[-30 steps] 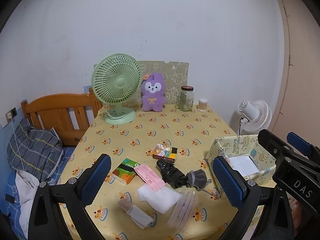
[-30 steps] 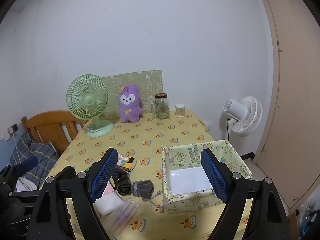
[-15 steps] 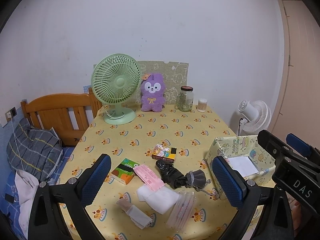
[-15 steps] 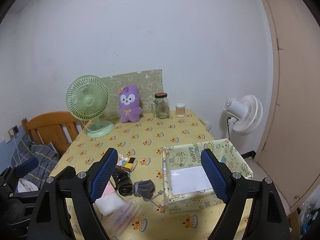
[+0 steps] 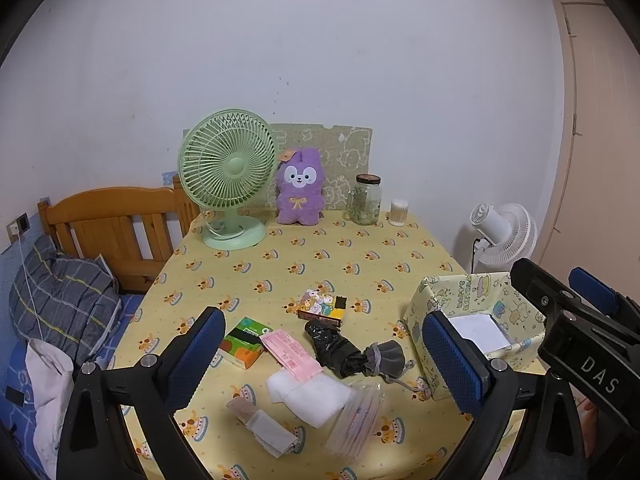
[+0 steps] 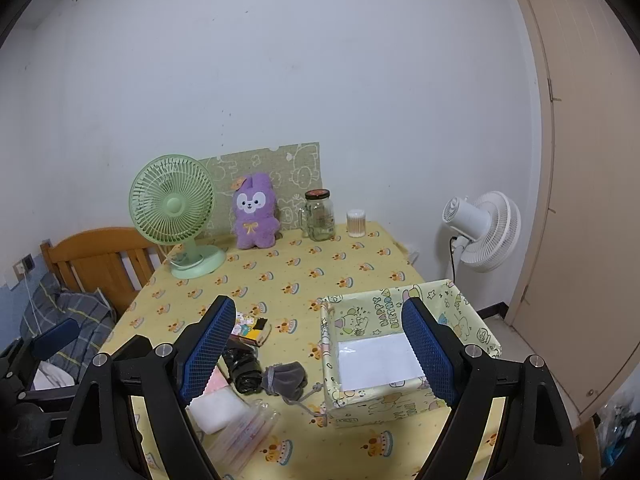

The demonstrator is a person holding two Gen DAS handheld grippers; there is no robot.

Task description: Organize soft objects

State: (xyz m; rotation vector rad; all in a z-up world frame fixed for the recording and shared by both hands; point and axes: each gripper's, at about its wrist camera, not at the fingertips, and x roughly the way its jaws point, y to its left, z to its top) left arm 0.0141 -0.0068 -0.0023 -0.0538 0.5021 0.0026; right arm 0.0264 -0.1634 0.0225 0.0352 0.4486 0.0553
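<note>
Soft things lie near the table's front: a grey drawstring pouch (image 5: pixel 384 358) (image 6: pixel 286 376), a rolled black bag (image 5: pixel 334 348) (image 6: pixel 242 366), a white pad (image 5: pixel 310 394) (image 6: pixel 218 406), a clear plastic packet (image 5: pixel 354 416), a beige folded cloth (image 5: pixel 262 426), a pink packet (image 5: pixel 290 354) and a green-orange tissue pack (image 5: pixel 244 342). An open patterned box (image 6: pixel 400 308) (image 5: pixel 460 292) stands to their right. My left gripper (image 5: pixel 324 360) is open above the pile, holding nothing. My right gripper (image 6: pixel 318 354) is open above the box's left side, holding nothing.
A green desk fan (image 5: pixel 226 176), a purple plush (image 5: pixel 298 188), a glass jar (image 5: pixel 365 199) and a small cotton-swab tub (image 5: pixel 399 213) stand at the table's back edge. A small colourful box (image 5: pixel 322 306) lies mid-table. A wooden bed frame (image 5: pixel 112 224) is left, a white floor fan (image 6: pixel 482 230) right.
Both views have shifted very slightly. Nothing on the table has moved and both grippers stay open.
</note>
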